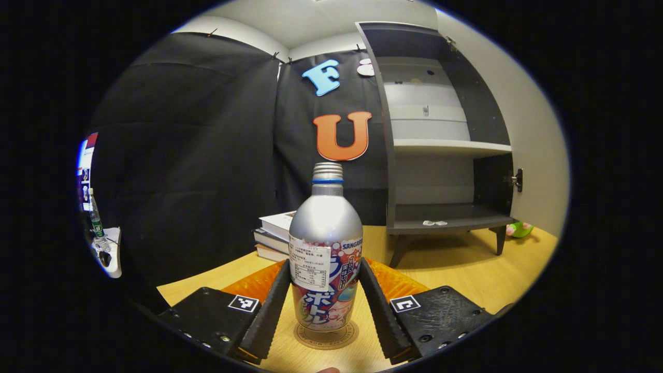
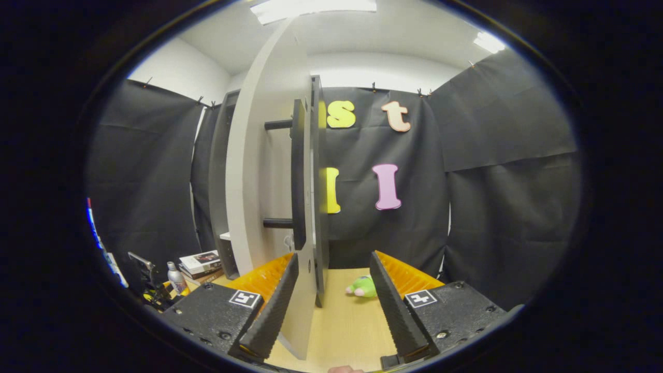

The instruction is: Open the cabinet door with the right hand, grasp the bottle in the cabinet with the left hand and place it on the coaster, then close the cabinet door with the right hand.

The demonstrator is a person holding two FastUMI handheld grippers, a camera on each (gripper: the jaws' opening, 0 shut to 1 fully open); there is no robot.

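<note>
While the silver aluminium bottle (image 1: 326, 248) stands upright on the round cork coaster (image 1: 327, 335), it is flanked at its label by the spread left gripper (image 1: 325, 311), and its rigid, likely slippery wall is best taken low.

Black cloth walls (image 2: 497, 207) pinned beneath white ceiling (image 2: 393, 46). Bright rectangular ceiling light panels (image 2: 313, 8) overhead. Light wooden tabletop (image 1: 466, 269) below. Stacked books (image 1: 274, 235) against the cloth.
</note>
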